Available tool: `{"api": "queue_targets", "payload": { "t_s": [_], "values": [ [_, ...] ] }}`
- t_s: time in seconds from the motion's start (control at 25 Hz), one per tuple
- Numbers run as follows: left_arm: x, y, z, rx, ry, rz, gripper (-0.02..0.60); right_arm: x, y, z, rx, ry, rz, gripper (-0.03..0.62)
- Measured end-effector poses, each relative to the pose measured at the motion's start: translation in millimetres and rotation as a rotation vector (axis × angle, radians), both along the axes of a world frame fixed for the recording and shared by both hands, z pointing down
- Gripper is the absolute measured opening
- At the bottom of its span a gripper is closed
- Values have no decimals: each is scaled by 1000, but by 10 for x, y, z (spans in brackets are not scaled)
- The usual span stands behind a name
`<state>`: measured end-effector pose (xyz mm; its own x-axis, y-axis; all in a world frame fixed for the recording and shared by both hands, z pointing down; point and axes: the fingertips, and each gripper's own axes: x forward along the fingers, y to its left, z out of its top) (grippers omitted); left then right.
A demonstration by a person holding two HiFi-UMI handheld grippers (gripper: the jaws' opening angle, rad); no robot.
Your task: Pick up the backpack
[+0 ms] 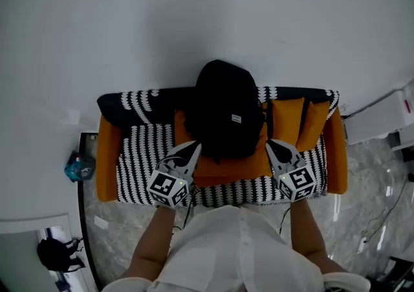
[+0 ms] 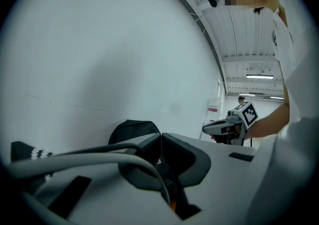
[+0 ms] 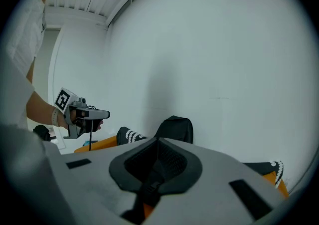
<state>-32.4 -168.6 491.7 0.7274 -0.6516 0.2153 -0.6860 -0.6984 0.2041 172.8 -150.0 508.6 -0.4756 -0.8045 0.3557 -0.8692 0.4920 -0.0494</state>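
Observation:
A black backpack (image 1: 224, 109) stands upright on a small sofa, leaning against its backrest by the white wall. Its top shows as a dark hump past the jaws in the left gripper view (image 2: 133, 130) and in the right gripper view (image 3: 175, 129). My left gripper (image 1: 195, 147) hovers at the backpack's lower left, jaws shut and empty. My right gripper (image 1: 270, 145) is at its lower right, also shut with nothing in it. Neither touches the bag. Each gripper appears in the other's view: the right gripper (image 2: 205, 129) and the left gripper (image 3: 107, 114).
The sofa (image 1: 137, 148) has orange arms, a black-and-white patterned cover and orange cushions (image 1: 299, 120) to the backpack's right. A small blue object (image 1: 79, 168) lies on the floor at the left. White equipment (image 1: 393, 112) and cables sit at the right.

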Motion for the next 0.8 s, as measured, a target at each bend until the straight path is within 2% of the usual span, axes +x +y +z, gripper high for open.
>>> {"api": "queue_targets", "payload": {
  "t_s": [0.16,0.48,0.8],
  "values": [
    [17,-116,68,-10,-3,-51,25,80,-243,113,-23,-37,-8,21],
    [-58,-451,202,-59,56,-189,26,97,-733,343,-57,-13,-56,21],
    [-101,-672,268,-78,87,-254,26,42,-1097,526,-85,5,-74,21]
  ]
}}
